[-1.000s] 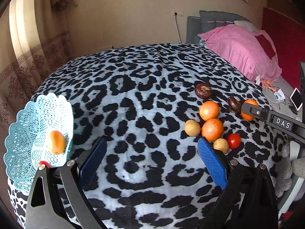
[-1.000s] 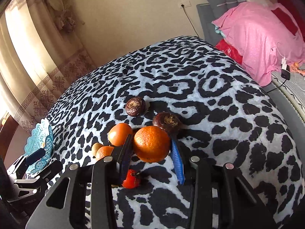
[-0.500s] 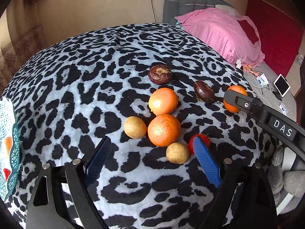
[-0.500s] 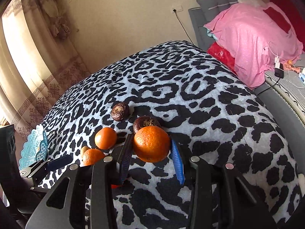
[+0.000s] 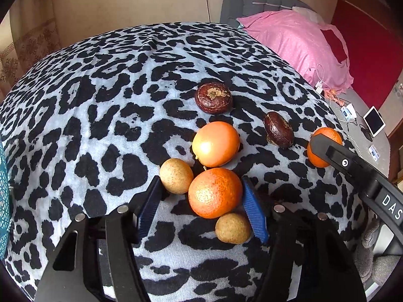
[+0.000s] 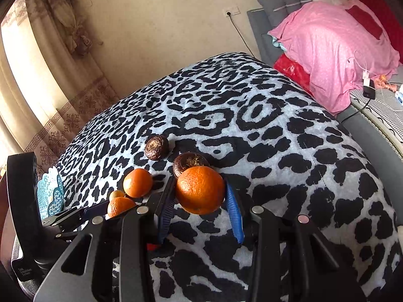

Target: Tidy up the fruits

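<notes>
Leopard-print cover (image 5: 100, 105); basket (image 5: 3, 196) cut off

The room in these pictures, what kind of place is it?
Most likely a home bedroom. A pink pillow rests against a grey padded headboard, patterned curtains hang at a bright window, and the fruit lies on a leopard-print blanket spread over what seems to be a bed.

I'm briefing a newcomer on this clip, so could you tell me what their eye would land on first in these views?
Probably the orange clamped in the right gripper, in front of a dark brown fruit. Next, the left gripper, open around another orange in the fruit cluster. The leopard-print cover dominates the background.
</notes>
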{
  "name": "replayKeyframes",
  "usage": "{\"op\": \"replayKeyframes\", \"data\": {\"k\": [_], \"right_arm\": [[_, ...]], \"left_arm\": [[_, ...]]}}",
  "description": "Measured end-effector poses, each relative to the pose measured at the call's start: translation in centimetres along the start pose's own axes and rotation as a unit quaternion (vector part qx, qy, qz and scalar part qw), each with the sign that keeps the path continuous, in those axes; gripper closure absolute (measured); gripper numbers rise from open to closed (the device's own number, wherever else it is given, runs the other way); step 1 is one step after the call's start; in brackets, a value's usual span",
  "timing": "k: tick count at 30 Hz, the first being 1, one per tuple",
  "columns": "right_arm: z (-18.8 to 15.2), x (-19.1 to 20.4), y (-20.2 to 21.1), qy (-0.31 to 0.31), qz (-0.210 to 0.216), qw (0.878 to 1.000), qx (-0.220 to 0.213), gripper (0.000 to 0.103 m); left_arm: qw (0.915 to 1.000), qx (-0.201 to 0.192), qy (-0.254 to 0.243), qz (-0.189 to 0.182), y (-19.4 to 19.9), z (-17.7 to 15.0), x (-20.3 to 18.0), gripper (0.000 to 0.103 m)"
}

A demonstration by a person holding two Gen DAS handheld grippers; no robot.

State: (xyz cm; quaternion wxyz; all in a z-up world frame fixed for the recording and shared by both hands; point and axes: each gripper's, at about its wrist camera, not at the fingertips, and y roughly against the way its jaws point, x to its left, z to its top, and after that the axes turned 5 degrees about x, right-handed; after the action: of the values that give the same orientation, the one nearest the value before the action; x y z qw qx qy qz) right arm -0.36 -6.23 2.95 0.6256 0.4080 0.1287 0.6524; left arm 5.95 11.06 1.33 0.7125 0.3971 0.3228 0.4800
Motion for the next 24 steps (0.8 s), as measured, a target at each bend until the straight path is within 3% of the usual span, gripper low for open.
{"op": "replayKeyframes", "data": {"k": [10, 14, 24], "right_arm": [[0.0, -0.1, 0.0, -0.003, 0.001, 1.000, -0.003, 0.064], [-0.1, -0.1, 0.1, -0.004, 0.000, 1.000, -0.003, 0.064], [-0.2, -0.2, 0.0, -0.002, -0.004, 1.000, -0.003, 0.064]], "left_arm": [[0.9999, -0.009, 0.013, -0.004, 1.2, -0.4, 0.6, 0.041], [0.9996, -0.021, 0.013, -0.014, 2.6, -0.6, 0.7, 0.055], [0.9993, -0.027, 0.019, -0.018, 3.4, -0.9, 1.2, 0.055]]}}
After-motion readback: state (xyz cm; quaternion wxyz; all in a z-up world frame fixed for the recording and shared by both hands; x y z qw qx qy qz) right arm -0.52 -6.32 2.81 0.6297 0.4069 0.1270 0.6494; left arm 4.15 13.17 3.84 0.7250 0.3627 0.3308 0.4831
